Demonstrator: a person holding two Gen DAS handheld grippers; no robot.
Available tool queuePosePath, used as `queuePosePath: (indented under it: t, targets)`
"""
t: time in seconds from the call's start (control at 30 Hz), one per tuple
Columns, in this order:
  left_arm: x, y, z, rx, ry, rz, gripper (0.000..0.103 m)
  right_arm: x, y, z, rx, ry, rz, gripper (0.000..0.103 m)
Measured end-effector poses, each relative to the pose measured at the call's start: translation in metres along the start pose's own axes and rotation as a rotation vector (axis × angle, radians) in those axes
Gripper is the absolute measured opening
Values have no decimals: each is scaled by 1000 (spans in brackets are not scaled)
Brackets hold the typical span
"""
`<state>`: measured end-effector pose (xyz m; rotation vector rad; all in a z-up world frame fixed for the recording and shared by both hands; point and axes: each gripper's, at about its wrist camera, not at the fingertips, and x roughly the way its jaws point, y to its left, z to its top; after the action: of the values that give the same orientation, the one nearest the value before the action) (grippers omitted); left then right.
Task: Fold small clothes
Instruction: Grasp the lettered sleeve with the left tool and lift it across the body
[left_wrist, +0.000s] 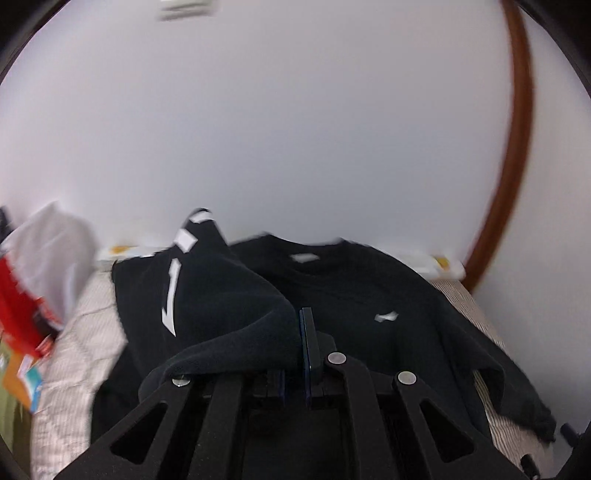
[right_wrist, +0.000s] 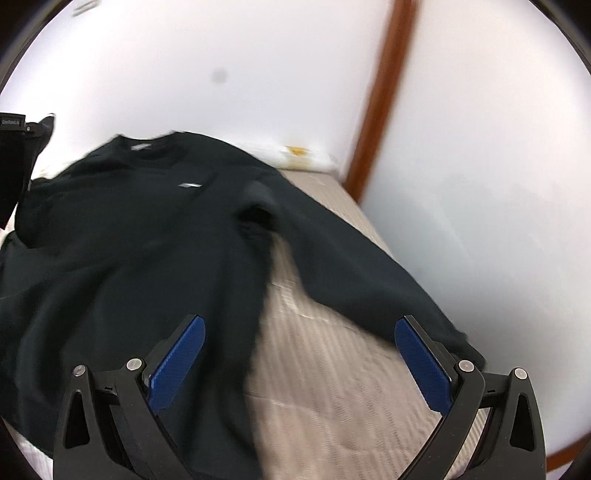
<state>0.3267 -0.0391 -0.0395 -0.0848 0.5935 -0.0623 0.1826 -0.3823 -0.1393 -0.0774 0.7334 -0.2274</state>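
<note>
A black long-sleeved sweatshirt (right_wrist: 147, 229) lies spread across the beige striped bedcover (right_wrist: 332, 387), one sleeve reaching toward the wall. The left gripper (left_wrist: 301, 339) is pinched tight on a raised fold of its fabric. The right gripper (right_wrist: 299, 343) hovers with blue pads (right_wrist: 177, 365) spread wide, holding nothing, over the sweatshirt's side edge.

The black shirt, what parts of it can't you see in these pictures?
- Left wrist view: the left gripper is shut on the black shirt; the lifted sleeve hides the shirt body behind it.
- Left wrist view: the white print is blurred, unreadable.
- Right wrist view: the shirt's hem runs off the bottom edge, behind the open right gripper.
- Right wrist view: the neck label is too small and blurred to read.
</note>
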Motion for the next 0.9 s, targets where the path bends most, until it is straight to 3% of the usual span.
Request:
queuePosePath:
  t: [0.23,0.3,0.37,0.57,0.63,0.73,0.9]
  targets:
    - [57,-53,-26,67,140,-39,7,15,-39,-33,16,72,-73,101]
    - [65,-56,-36,75,196,-63,18,18,-41,-38,8,91,-74,101]
    - [61,-55,-40,61,212,-86,46,19,-40,-37,1,91,-68,101]
    - [9,-37,-40,41,166,-189,63,1,6,-6,-79,22,2,101]
    - [-12,-15,-37,42,114,-148,71,-7,29,11,-107,-13,40,101]
    - [-32,32,-39,28,45,-5,77,-13,68,35,-139,-42,124,101]
    - [-17,117,-60,-10,107,245,77,-4,137,67,-188,-43,253,99]
